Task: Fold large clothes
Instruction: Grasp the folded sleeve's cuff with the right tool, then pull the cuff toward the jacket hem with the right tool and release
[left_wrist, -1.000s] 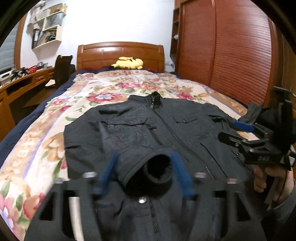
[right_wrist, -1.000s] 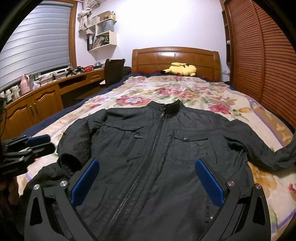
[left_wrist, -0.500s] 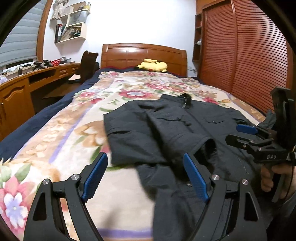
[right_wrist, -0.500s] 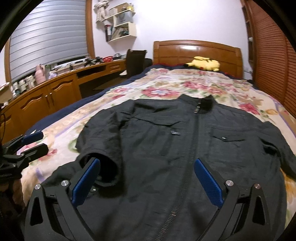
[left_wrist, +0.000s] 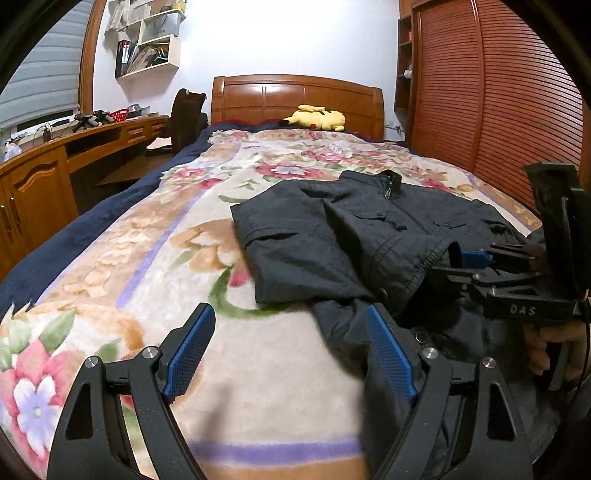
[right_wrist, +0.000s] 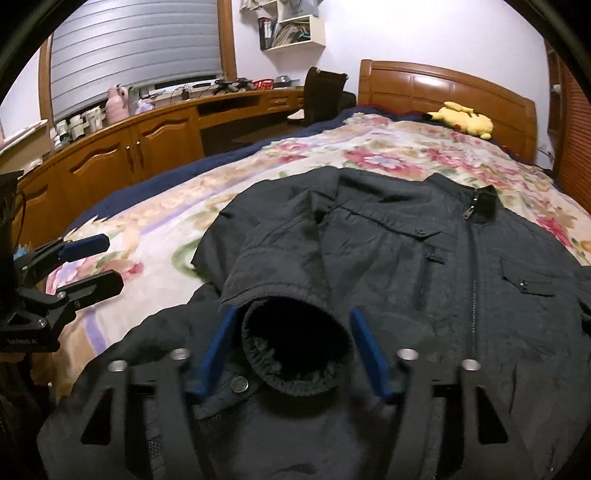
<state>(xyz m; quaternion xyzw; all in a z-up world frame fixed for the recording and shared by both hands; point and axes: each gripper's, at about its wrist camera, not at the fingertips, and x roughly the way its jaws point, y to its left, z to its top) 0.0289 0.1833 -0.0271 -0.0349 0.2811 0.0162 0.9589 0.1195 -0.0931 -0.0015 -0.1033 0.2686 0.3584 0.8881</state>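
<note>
Closing right gripper (right_wrist: 290, 350) jaws around jacket cuff (right_wrist: 295, 343); left gripper (left_wrist: 291, 354) jaws spread, empty

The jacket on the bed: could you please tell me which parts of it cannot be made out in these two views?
- Jacket hem: cut off by the bottom edge in the right wrist view, partly behind the right tool, whose jaws are closing around the cuff.
- Far sleeve: the left wrist view hides it behind the right tool; the right wrist view cuts it off.
- Cuff interior: too dark.
</note>
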